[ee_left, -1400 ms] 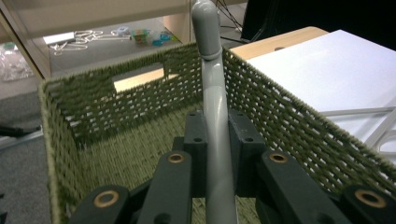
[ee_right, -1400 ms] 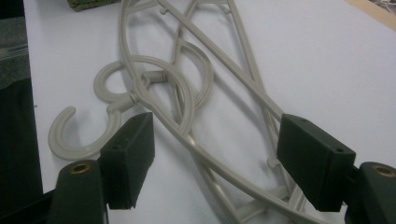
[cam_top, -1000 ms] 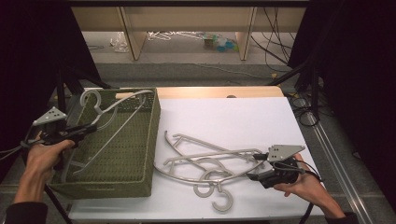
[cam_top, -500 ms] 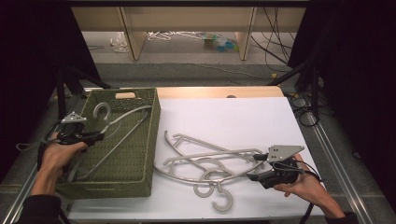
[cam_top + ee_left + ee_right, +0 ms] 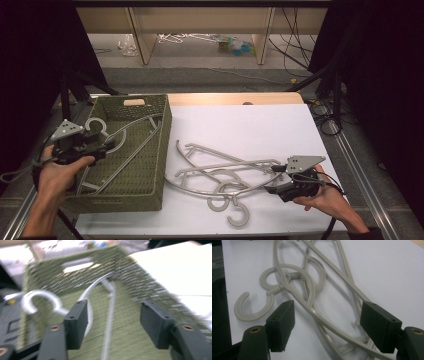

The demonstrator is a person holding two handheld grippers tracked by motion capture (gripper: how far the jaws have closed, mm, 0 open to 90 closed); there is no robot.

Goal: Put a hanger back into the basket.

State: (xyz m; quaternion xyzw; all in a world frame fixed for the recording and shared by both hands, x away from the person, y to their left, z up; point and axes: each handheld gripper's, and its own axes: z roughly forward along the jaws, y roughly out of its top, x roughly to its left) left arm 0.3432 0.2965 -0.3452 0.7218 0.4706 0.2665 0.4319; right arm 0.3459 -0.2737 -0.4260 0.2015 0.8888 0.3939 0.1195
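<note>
Straddling the hangers [image 5: 317, 315] near the table's [image 5: 240, 125] front right corner, the open right gripper [image 5: 278, 181] sits nearest; the left gripper [image 5: 111, 146], jaws just opening on nothing, hovers over the basket [image 5: 150, 175].

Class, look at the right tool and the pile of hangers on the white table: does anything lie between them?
Nothing visible does. The right tool stands open at the hanger pile, one hanger bar already running between its jaws, untouched by the pads.
</note>
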